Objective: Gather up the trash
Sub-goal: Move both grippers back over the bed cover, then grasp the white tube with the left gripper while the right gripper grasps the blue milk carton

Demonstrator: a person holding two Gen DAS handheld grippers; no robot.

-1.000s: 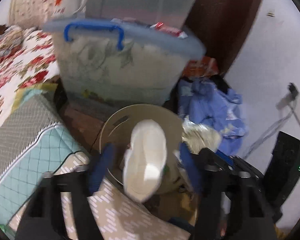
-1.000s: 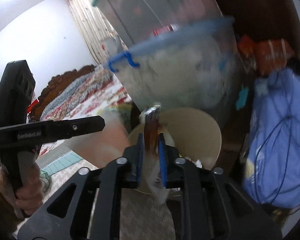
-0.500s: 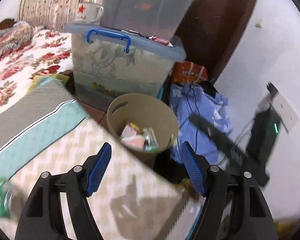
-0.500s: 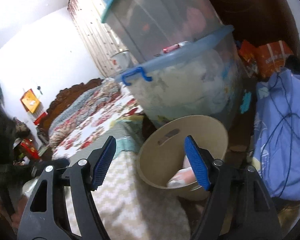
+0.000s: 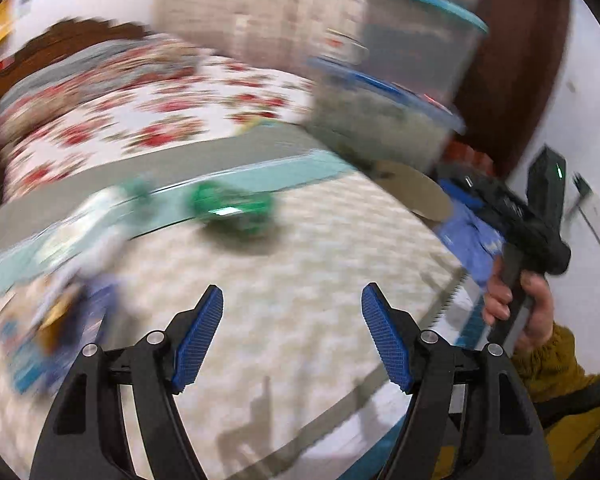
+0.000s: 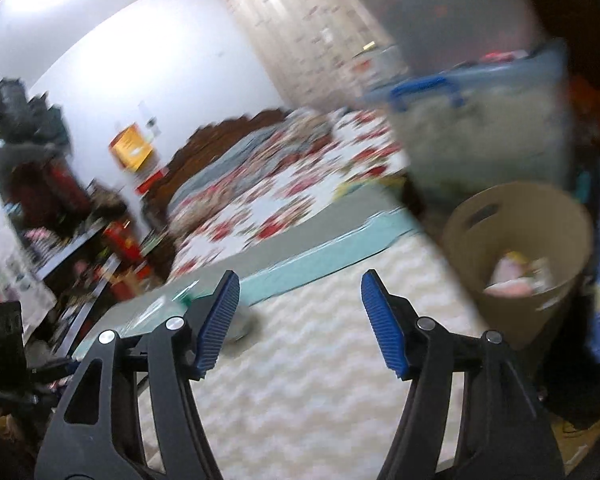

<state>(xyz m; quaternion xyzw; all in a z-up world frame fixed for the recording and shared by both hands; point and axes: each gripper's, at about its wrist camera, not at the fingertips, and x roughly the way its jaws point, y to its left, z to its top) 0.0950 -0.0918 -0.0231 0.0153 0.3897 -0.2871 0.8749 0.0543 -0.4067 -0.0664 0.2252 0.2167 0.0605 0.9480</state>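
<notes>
The bed (image 5: 140,92) fills the far left of the room, its floral cover running up to a dark carved headboard against the white wall. Across its near end lies a pale zigzag blanket (image 5: 300,280); beyond that, a teal and grey quilt (image 6: 320,256) runs as a band. The blanket's right edge drops off sharply, and past that edge the floor space is crowded.

Far right, two clear storage tubs (image 6: 480,128) are stacked, the lower one with a blue lid and handle, hard against a dark wooden panel. Just in front of them, beside the blanket's edge, stands the tan bin (image 6: 520,248), open-topped, with pale wrappers lying in its bottom. Blue cloth (image 5: 468,236) is bunched right of the bin.

On the blanket, well in from the edge, sits a crumpled green piece of trash (image 5: 232,208), blurred. Near left lies more litter (image 5: 52,320), too smeared to name.

The left gripper (image 5: 292,332) hangs over the bare middle of the blanket, jaws spread wide with nothing between them. The right gripper (image 6: 300,320) is above the blanket near the bin, jaws closing a little but apart and empty. A hand (image 5: 516,304) in a mustard sleeve grips its handle at the right.
</notes>
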